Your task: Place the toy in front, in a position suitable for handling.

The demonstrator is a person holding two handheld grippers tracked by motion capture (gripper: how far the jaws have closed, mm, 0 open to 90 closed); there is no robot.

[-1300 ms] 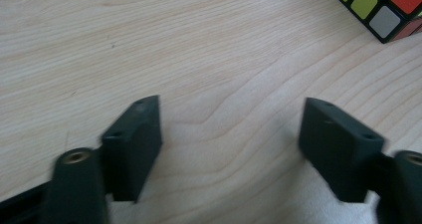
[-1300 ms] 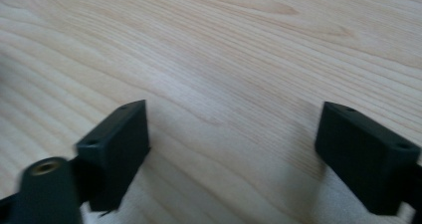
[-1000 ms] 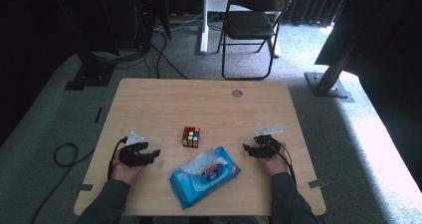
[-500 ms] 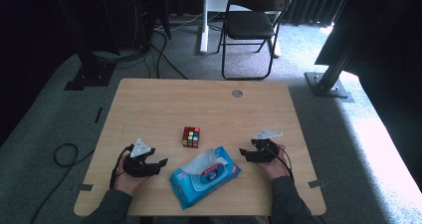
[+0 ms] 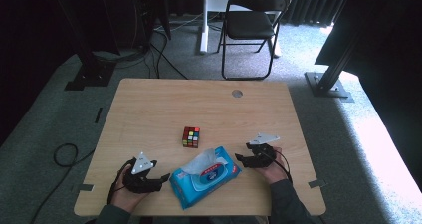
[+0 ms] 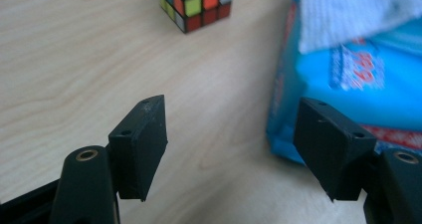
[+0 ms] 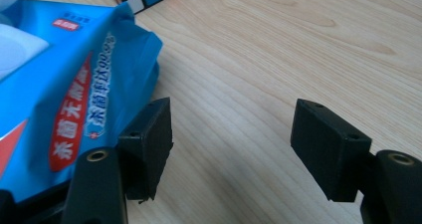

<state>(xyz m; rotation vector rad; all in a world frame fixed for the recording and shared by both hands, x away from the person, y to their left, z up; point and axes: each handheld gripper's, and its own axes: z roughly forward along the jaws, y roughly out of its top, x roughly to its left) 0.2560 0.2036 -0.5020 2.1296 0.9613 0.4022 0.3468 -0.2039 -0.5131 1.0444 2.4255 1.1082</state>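
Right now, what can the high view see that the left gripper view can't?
Only the high view takes in the folding chair, the hole in the table and the right tool.

Only the left gripper view shows its own tool close up, open over bare wood.

Both show the colour cube and the blue wipes pack with a white wipe sticking out.

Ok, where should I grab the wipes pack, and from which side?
Take the wipes pack by its short end nearest the left tongs, coming in level from that side. The pack lies flat with a wipe sticking up from its top, so the soft crimped end looks easiest to pinch.
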